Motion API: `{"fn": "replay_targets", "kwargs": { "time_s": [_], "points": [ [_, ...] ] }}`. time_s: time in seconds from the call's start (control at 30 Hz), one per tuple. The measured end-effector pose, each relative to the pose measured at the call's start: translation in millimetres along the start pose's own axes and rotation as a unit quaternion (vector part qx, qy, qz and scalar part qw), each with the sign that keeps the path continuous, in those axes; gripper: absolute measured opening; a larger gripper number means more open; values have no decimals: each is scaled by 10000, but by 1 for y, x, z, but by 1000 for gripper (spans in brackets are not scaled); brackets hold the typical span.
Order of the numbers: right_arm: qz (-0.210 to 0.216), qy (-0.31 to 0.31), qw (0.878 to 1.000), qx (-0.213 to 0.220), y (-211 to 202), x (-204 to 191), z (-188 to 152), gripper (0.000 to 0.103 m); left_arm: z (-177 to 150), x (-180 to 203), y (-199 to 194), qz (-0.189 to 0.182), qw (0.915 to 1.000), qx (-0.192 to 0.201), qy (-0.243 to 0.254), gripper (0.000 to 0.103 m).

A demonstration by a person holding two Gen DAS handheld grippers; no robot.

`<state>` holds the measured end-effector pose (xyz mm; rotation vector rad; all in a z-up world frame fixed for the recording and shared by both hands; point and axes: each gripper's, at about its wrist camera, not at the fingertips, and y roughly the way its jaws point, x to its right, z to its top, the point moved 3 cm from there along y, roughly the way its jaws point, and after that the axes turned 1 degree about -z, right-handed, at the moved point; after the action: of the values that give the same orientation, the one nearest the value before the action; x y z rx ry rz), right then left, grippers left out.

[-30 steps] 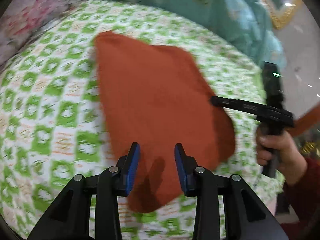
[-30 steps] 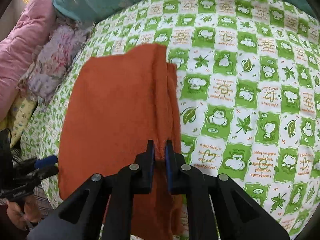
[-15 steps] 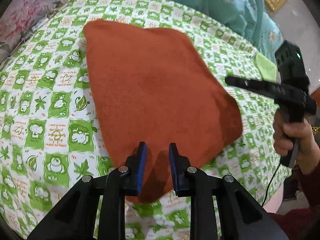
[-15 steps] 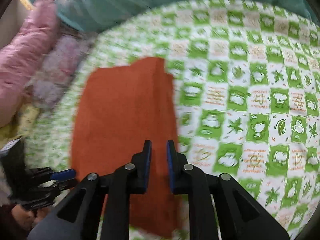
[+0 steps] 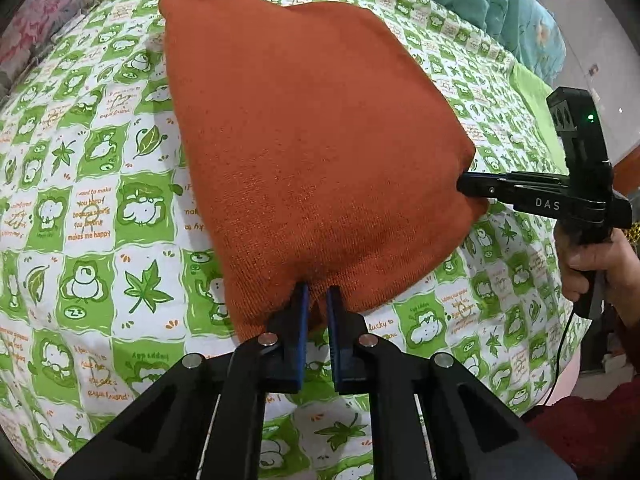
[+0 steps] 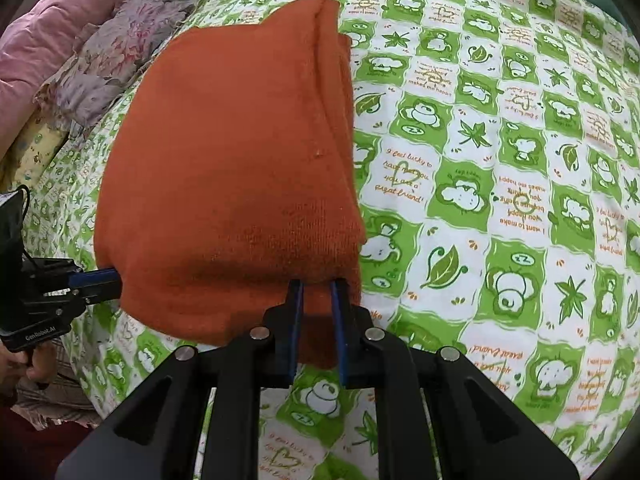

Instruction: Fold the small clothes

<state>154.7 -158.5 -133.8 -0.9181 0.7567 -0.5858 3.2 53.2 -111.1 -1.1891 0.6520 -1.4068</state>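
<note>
Directly ahead, the orange cloth (image 5: 316, 140) runs lengthwise away, its near edge pinched between nearly closed fingers of both left hand-held gripper (image 5: 316, 300) and right hand-held gripper (image 6: 317, 294).

Orange cloth (image 5: 320, 152) on green-checked bed (image 5: 92, 216)

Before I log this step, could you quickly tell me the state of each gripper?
Left gripper: closed on the near edge of the orange cloth.
Right gripper: closed on the same cloth's near edge.
</note>
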Motion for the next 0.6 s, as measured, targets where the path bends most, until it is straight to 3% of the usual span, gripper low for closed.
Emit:
{"fn": "replay_targets", "kwargs": {
  "time_s": [0.2, 0.37, 0.5, 0.6],
  "points": [
    [7, 233, 9997, 82, -13, 5, -14, 14, 3, 3, -5, 65, 9999, -94, -95, 11],
    [-87, 326, 9992, 197, -38, 3, -28, 19, 1, 11, -28, 189, 9998, 60, -76, 27],
    [68, 523, 9976, 440, -56, 1, -34, 19, 4, 9, -42, 288, 9993, 220, -124, 44],
    [107, 600, 9964, 581, -61, -1, -28, 19, 10, 5, -45, 290, 9990, 280, -191, 45]
  ]
}}
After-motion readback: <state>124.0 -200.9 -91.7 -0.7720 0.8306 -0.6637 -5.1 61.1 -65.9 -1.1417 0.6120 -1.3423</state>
